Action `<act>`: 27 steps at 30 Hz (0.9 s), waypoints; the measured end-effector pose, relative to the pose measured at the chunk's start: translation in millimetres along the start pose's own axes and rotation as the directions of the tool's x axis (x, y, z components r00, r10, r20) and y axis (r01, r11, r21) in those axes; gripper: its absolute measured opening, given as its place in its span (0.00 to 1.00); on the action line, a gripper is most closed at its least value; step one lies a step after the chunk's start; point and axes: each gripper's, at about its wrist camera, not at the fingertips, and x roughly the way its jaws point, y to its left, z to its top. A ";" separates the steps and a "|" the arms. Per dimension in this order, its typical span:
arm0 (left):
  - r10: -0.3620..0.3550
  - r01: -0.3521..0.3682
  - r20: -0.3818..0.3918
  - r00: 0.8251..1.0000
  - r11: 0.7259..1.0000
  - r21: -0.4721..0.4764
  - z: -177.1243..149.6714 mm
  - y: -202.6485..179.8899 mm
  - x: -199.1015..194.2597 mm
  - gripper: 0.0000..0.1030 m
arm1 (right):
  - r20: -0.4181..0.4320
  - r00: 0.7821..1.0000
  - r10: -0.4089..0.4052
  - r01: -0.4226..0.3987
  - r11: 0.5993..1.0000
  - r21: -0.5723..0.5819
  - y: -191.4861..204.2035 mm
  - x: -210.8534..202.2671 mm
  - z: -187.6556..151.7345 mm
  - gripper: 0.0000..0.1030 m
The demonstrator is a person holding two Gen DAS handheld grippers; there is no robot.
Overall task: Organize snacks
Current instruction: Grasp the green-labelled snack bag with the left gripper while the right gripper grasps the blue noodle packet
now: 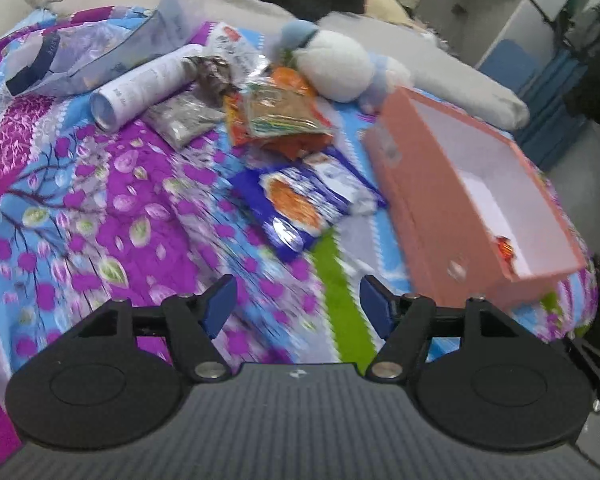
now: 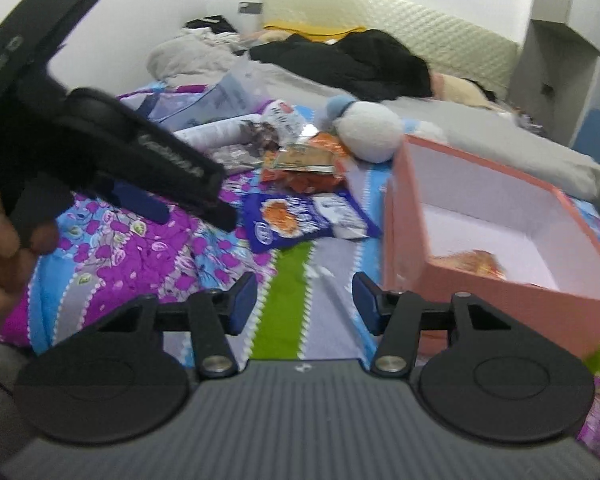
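A heap of snacks lies on a flowered bedspread (image 1: 100, 208). It holds two blue packets (image 1: 288, 204) (image 2: 288, 216), orange packets (image 1: 280, 120) (image 2: 304, 168), a silver-grey packet (image 1: 184, 120) and a white tube (image 1: 140, 88). To their right stands an open pink box (image 1: 420, 200) (image 2: 520, 304) with one orange snack (image 1: 506, 248) (image 2: 472, 262) in its near corner. My left gripper (image 1: 299, 300) hangs open over the bedspread, just short of the blue packets, nothing between its fingers. My right gripper (image 2: 305, 300) is open and empty, left of the box. The left gripper (image 2: 192, 212) also shows in the right wrist view, with a hand (image 2: 0, 248) on it.
A white and blue plush toy (image 1: 336, 64) (image 2: 372, 128) sits behind the snacks. At the back left lies a clear plastic bag (image 1: 80, 56). Pillows, a grey blanket (image 2: 500, 148) and dark clothes (image 2: 360, 60) cover the bed's far end. Grey furniture (image 2: 560, 64) stands at the right.
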 end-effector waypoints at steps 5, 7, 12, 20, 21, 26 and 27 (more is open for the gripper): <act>-0.030 0.031 0.018 0.999 0.998 -0.049 39.3 31.1 39.8 0.70 | 0.001 0.999 0.046 -0.046 0.998 -0.036 9.9 47.7 9.5 0.55; -0.066 0.068 0.022 0.998 0.993 -0.097 56.5 44.9 58.9 0.70 | -0.015 0.998 0.053 -0.054 0.996 -0.066 13.2 67.7 11.3 0.56; -0.163 0.168 0.041 0.986 0.961 -0.218 103.1 74.3 109.5 0.69 | -0.039 0.997 0.072 -0.076 0.992 -0.099 15.0 118.7 20.5 0.69; -0.301 0.270 -0.047 0.952 0.905 -0.328 140.0 86.6 184.7 0.59 | -0.108 0.988 0.110 -0.132 0.965 -0.225 28.5 177.4 39.5 0.68; -0.306 0.266 -0.071 0.949 0.904 -0.335 139.2 85.8 191.4 0.57 | -0.124 0.986 0.111 -0.138 0.961 -0.240 31.5 182.1 40.4 0.68; -0.327 0.265 -0.106 0.939 0.885 -0.384 139.4 89.3 211.1 0.41 | -0.176 0.980 0.097 -0.143 0.952 -0.272 37.2 196.7 39.8 0.57; -0.337 0.274 -0.096 0.936 0.875 -0.400 139.4 90.9 211.4 0.40 | -0.186 0.977 0.107 -0.155 0.952 -0.265 36.4 196.8 41.0 0.54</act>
